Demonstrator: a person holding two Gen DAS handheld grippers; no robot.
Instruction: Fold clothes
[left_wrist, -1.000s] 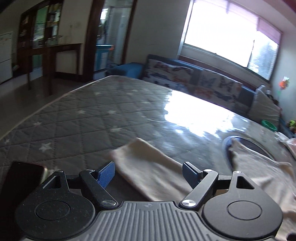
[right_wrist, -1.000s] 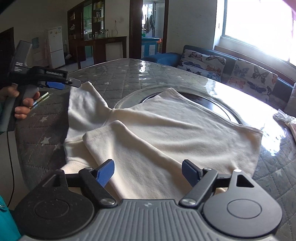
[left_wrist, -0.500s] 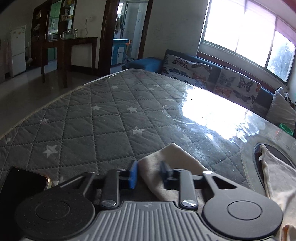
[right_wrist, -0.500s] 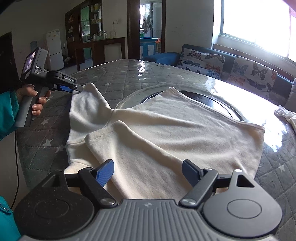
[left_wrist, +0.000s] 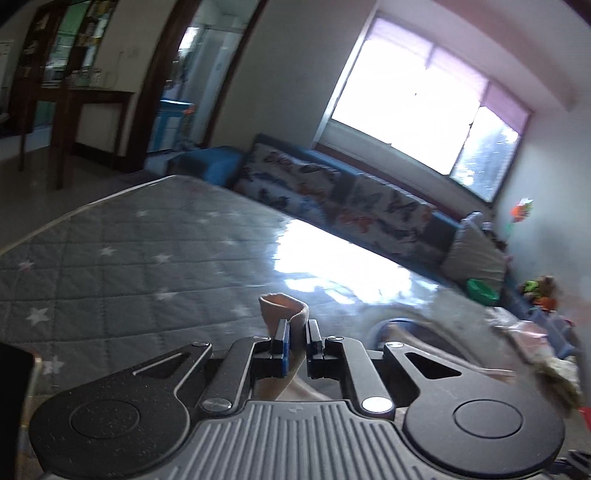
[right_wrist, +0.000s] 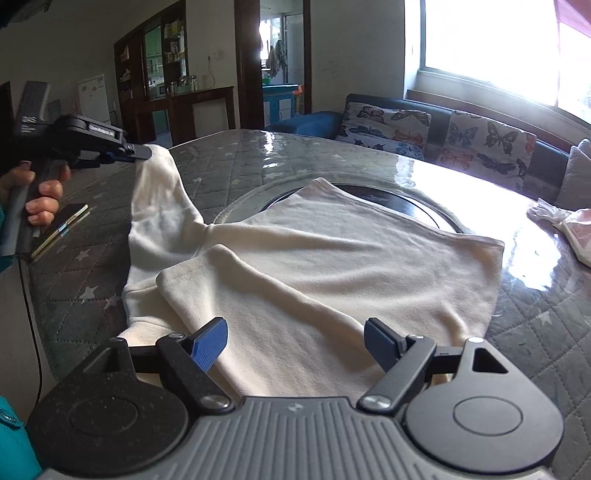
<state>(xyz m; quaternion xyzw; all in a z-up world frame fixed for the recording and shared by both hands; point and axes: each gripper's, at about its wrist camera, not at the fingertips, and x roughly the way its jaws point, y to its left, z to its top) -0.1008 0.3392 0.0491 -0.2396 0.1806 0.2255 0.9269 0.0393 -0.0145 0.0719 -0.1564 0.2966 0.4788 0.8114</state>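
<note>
A cream long-sleeved garment (right_wrist: 332, 258) lies spread on the grey quilted table (right_wrist: 229, 162), one sleeve folded across its body. My left gripper (left_wrist: 295, 338) is shut on the cuff of the other sleeve (left_wrist: 282, 306) and holds it lifted off the table. In the right wrist view the left gripper (right_wrist: 142, 153) shows at the far left, pinching the sleeve end (right_wrist: 155, 173). My right gripper (right_wrist: 295, 341) is open and empty, low over the garment's near part.
A phone (right_wrist: 61, 229) lies on the table near the left hand. A round dark inset (right_wrist: 406, 206) sits under the garment's far edge. Pale cloth (right_wrist: 569, 229) lies at the right. A butterfly-print sofa (right_wrist: 443, 136) stands behind the table.
My left gripper closed on the sleeve cuff and has lifted it off the table, tilting as it rises. My right gripper stays open in the same place.
</note>
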